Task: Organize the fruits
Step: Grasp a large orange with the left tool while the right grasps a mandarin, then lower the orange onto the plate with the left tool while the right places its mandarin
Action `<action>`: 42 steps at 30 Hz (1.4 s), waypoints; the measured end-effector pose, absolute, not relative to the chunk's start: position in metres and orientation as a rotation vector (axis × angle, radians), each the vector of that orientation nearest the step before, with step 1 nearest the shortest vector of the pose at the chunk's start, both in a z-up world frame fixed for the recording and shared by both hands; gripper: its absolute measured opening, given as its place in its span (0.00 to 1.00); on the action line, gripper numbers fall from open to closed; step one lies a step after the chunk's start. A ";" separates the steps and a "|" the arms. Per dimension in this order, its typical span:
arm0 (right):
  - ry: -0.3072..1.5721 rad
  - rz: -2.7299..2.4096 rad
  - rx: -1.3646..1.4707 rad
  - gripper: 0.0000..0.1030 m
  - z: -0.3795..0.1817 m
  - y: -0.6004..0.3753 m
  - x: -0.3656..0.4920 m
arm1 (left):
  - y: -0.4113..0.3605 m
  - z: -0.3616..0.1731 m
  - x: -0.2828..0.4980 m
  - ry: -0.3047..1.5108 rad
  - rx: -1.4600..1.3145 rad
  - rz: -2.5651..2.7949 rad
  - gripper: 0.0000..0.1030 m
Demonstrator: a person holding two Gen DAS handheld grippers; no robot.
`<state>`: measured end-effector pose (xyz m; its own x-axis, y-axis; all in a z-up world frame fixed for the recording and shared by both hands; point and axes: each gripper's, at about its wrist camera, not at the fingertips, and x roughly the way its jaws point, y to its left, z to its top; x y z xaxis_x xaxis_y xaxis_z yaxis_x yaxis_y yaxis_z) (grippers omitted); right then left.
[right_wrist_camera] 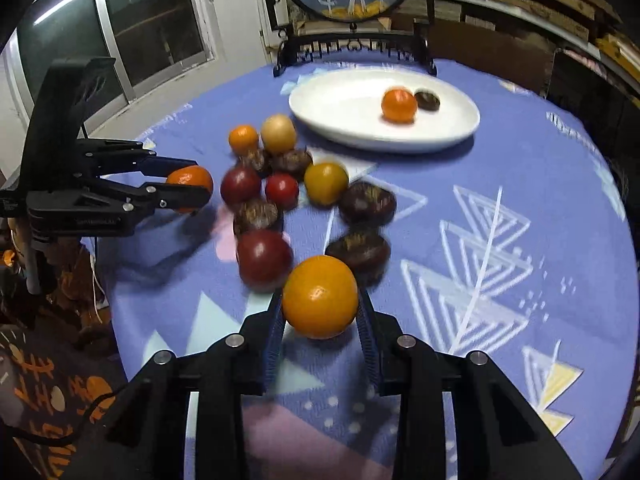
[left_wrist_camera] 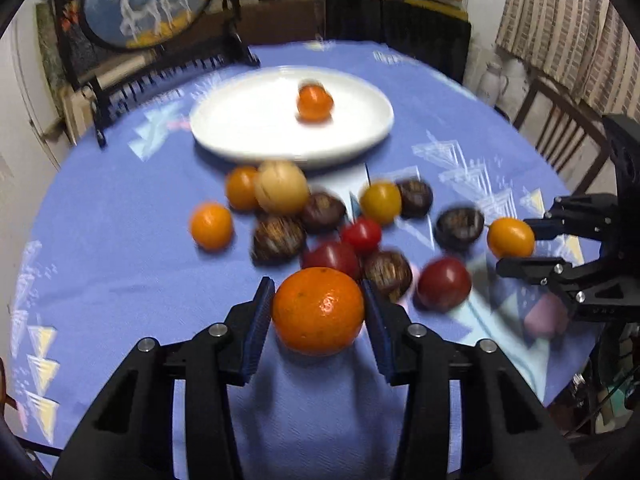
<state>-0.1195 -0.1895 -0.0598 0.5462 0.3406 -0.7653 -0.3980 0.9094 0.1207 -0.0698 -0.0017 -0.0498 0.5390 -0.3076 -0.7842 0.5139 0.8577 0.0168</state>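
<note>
The left gripper pinches a mandarin, its blue pads pressed on the fruit's two flanks, so the fruit sits dead centre between the fingers and clear of the cloth. From this gripper the white plate lies toward 12 o'clock, beyond the loose pile of dark chestnuts, red tomatoes and small orange fruits on the blue tablecloth. One small orange fruit already sits on the plate.

To the right, the right gripper holds a yellow-orange tomato the same way, squeezed side to side. Its plate lies at about 1 o'clock, with a chestnut also on it in this view.

Both fruits are near-round, so no long axis matters. I judge the two grippers about equally far from the plate, the pile lying between; each carry probably needs height to pass over it.
</note>
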 end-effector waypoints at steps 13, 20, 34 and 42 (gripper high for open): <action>0.574 0.394 -0.031 0.34 0.051 -0.199 -0.073 | -0.018 0.046 -0.018 0.569 0.270 -0.301 0.42; 0.564 0.366 0.000 0.34 0.052 -0.211 -0.046 | -0.023 0.035 0.014 0.591 0.264 -0.258 0.42; 0.623 0.338 0.043 0.34 0.024 -0.216 0.015 | -0.033 0.002 0.082 0.670 0.275 -0.221 0.43; 0.666 0.330 0.046 0.34 0.009 -0.214 0.051 | -0.042 -0.019 0.108 0.717 0.317 -0.214 0.43</action>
